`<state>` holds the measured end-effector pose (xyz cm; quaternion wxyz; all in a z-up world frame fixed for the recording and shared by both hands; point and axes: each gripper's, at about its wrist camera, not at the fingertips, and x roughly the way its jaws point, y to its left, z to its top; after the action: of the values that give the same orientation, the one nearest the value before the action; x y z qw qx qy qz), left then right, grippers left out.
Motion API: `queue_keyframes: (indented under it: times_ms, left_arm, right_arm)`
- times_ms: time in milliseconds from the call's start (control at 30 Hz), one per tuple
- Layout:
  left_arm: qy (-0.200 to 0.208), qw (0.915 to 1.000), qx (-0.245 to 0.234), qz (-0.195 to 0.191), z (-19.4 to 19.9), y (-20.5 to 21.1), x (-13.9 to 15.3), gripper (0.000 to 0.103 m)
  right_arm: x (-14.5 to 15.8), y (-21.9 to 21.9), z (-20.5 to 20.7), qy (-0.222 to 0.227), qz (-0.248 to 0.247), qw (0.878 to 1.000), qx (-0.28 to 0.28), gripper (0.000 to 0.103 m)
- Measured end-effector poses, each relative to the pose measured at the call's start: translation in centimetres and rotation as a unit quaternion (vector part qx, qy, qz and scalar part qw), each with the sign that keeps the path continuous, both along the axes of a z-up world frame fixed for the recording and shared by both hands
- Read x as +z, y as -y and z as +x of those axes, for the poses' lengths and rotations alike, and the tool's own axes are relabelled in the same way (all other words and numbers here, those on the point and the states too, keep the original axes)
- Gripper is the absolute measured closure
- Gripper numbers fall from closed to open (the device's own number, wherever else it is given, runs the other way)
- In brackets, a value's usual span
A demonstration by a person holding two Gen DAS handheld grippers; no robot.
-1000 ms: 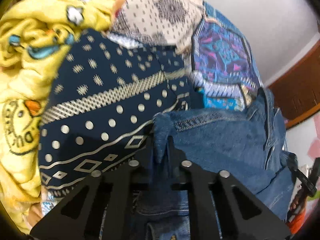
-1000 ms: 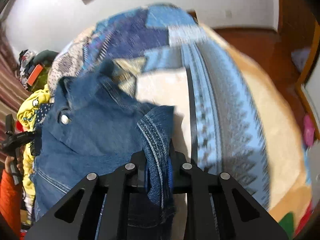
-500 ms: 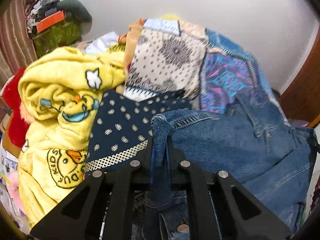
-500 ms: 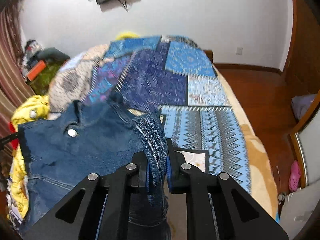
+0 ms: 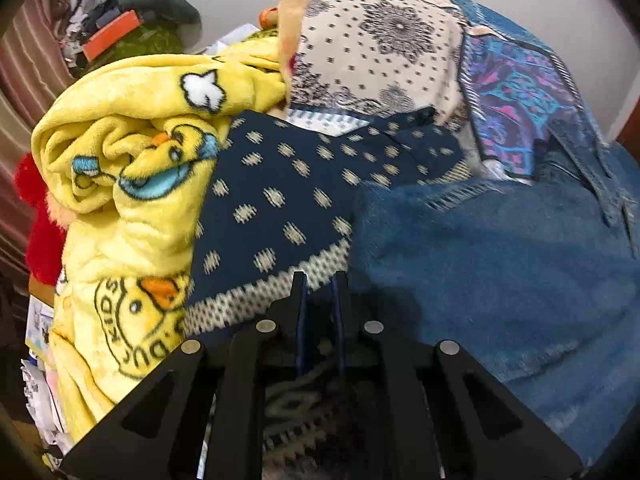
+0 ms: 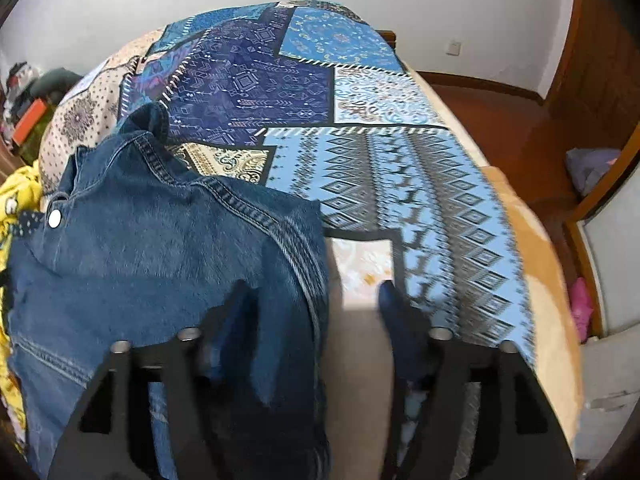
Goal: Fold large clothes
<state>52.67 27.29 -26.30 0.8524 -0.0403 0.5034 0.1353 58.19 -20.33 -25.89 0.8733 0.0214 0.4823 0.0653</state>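
Note:
A blue denim jacket (image 6: pixel 152 264) lies on the patchwork bedspread (image 6: pixel 400 184); it also shows in the left wrist view (image 5: pixel 500 272) at the right. My right gripper (image 6: pixel 312 292) is open, its fingers spread wide over the jacket's right edge, holding nothing. My left gripper (image 5: pixel 320 280) has its fingers close together with a narrow empty gap, over a navy dotted garment (image 5: pixel 288 208) just left of the jacket's corner.
A yellow duck-print blanket (image 5: pixel 132 184) is piled at the left, with a red plush thing (image 5: pixel 40 236) behind it. Clutter (image 5: pixel 120 28) sits by the far wall. A wooden floor (image 6: pixel 500 120) and a wooden cabinet (image 6: pixel 600 220) lie right of the bed.
Both grippers have let go of the denim jacket, which has dropped onto the bed. The right gripper's fingers have spread wide; the left gripper's fingers hold no cloth now.

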Motion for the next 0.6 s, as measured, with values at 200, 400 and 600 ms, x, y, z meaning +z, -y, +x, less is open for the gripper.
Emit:
queue_keyframes:
  times_ms: [200, 400, 600]
  left_arm:
    - [0.029, 0.9988, -0.04, 0.004, -3.0, 3.1, 4.1, 0.059]
    - [0.066, 0.9936, -0.08, 0.046, -7.2, 7.2, 8.7, 0.043]
    - [0.107, 0.9885, -0.098, 0.043, -13.1, 10.1, 11.9, 0.013]
  right_arm:
    - [4.4, -0.6, -3.7, 0.038, 0.003, 0.999, 0.024, 0.038]
    - [9.6, -2.0, -9.1, 0.089, -0.008, 0.994, 0.062, 0.028]
    - [13.0, -2.5, -14.8, 0.124, -0.003, 0.989, 0.084, 0.011]
